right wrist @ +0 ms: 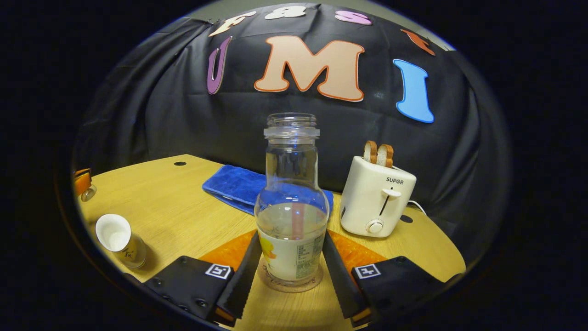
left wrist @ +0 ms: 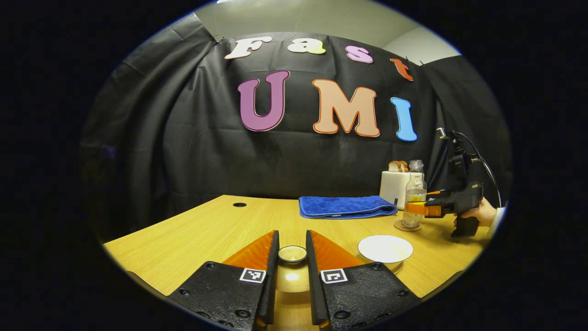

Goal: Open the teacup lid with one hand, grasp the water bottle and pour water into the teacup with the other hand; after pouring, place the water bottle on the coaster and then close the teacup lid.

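The right gripper [right wrist: 290, 269] closes round the upright clear glass water bottle [right wrist: 291, 202] on its cork coaster [right wrist: 289, 284], while the left gripper [left wrist: 292, 257] clasps the teacup lid's knob [left wrist: 292, 253].

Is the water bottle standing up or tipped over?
Standing up. The water bottle sits upright on the round coaster, its open mouth pointing up and the water inside lying level.

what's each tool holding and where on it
Left tool grips the glass teacup lid, seemingly at its knob. Right tool clamps the water bottle low on its body.
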Demonstrator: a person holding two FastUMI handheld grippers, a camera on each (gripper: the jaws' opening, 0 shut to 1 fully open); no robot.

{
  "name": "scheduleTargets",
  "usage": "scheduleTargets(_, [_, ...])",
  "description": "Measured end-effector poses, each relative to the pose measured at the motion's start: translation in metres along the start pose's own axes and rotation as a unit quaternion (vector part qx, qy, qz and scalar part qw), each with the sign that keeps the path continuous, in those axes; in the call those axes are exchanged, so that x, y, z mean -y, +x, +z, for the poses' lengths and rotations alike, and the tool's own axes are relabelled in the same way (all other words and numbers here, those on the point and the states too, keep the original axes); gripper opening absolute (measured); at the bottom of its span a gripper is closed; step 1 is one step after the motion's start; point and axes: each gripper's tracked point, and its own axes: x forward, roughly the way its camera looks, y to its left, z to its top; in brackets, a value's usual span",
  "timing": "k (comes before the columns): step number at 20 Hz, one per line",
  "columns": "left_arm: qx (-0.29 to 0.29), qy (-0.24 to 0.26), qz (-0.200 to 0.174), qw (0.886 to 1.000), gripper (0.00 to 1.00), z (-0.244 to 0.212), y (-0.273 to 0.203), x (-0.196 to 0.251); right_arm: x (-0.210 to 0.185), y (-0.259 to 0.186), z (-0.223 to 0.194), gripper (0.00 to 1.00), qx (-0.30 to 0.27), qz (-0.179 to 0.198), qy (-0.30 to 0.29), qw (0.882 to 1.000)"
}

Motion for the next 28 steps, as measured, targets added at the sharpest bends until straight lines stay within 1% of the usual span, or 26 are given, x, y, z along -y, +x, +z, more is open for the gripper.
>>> scheduleTargets(1, [0.0, 0.001, 0.0, 1.0, 0.29, -0.001, 0.0, 0.001, 0.0, 0.001, -0.001, 0.82, -0.002, -0.001, 0.005, 1.0])
scheduleTargets(2, [0.0, 0.001, 0.0, 1.0, 0.29, 0.0, 0.0, 0.0, 0.003, 0.002, 0.0, 0.83, 0.001, -0.003, 0.007, 1.0])
scheduleTargets(6, [0.001, 0.003, 0.0, 1.0, 0.28, 0.0, 0.0, 0.001, 0.004, 0.004, -0.004, 0.82, 0.0, 0.002, 0.023, 1.0])
scheduleTargets(7, [0.002, 0.004, 0.0, 1.0, 0.28, 0.001, 0.0, 0.001, 0.004, 0.004, -0.003, 0.8, 0.001, 0.001, 0.023, 1.0])
scheduleTargets(8, [0.001, 0.005, 0.0, 1.0, 0.29, 0.0, 0.0, 0.001, 0.003, 0.004, -0.004, 0.82, 0.002, 0.001, 0.022, 1.0])
scheduleTargets(11, [0.001, 0.006, 0.001, 1.0, 0.29, -0.001, 0.0, 0.001, 0.009, 0.002, -0.011, 0.83, 0.0, 0.001, 0.021, 1.0])
scheduleTargets(13, [0.001, 0.006, 0.002, 1.0, 0.29, 0.0, 0.0, 0.0, 0.007, 0.001, -0.017, 0.81, -0.009, 0.006, 0.022, 1.0])
scheduleTargets(14, [0.001, 0.006, 0.002, 1.0, 0.29, 0.0, 0.0, 0.001, 0.005, 0.0, -0.018, 0.86, -0.01, 0.01, 0.026, 1.0])
scheduleTargets(15, [0.001, 0.006, 0.002, 1.0, 0.29, 0.0, 0.0, 0.001, 0.005, -0.001, -0.017, 0.88, -0.01, 0.012, 0.03, 0.999])
scheduleTargets(17, [0.001, 0.005, 0.002, 1.0, 0.29, 0.0, 0.0, 0.001, 0.004, -0.004, -0.016, 0.95, -0.007, 0.017, 0.039, 0.999])
scheduleTargets(18, [0.001, 0.006, 0.002, 1.0, 0.29, 0.0, 0.0, 0.001, 0.005, -0.006, -0.016, 0.96, -0.006, 0.017, 0.042, 0.999])
scheduleTargets(19, [0.001, 0.006, 0.002, 1.0, 0.29, 0.0, 0.0, 0.001, 0.006, -0.011, -0.017, 0.92, -0.007, 0.019, 0.045, 0.999])
scheduleTargets(20, [0.001, 0.005, 0.002, 1.0, 0.29, 0.0, 0.0, 0.001, 0.006, -0.015, -0.016, 0.97, -0.006, 0.021, 0.048, 0.999])
scheduleTargets(21, [0.001, 0.006, 0.002, 1.0, 0.29, -0.001, 0.0, 0.001, 0.007, -0.019, -0.015, 0.97, -0.004, 0.021, 0.05, 0.999])
scheduleTargets(22, [0.001, 0.006, 0.002, 1.0, 0.29, 0.001, -0.001, 0.001, 0.009, -0.025, -0.015, 1.0, -0.001, 0.021, 0.052, 0.998])
scheduleTargets(23, [0.002, 0.006, 0.002, 1.0, 0.29, 0.0, 0.0, 0.001, 0.01, -0.03, -0.013, 0.92, 0.003, 0.023, 0.055, 0.998])
scheduleTargets(24, [0.002, 0.007, 0.002, 1.0, 0.29, -0.001, 0.0, 0.001, 0.011, -0.036, -0.012, 0.92, 0.007, 0.024, 0.057, 0.998])
scheduleTargets(25, [0.002, 0.008, 0.002, 1.0, 0.29, 0.0, 0.0, 0.001, 0.01, -0.041, -0.011, 0.97, 0.008, 0.028, 0.057, 0.998])
scheduleTargets(28, [0.003, 0.01, -0.003, 1.0, 0.29, 0.001, 0.0, 0.005, 0.013, -0.064, -0.011, 0.97, 0.019, 0.036, 0.055, 0.998])
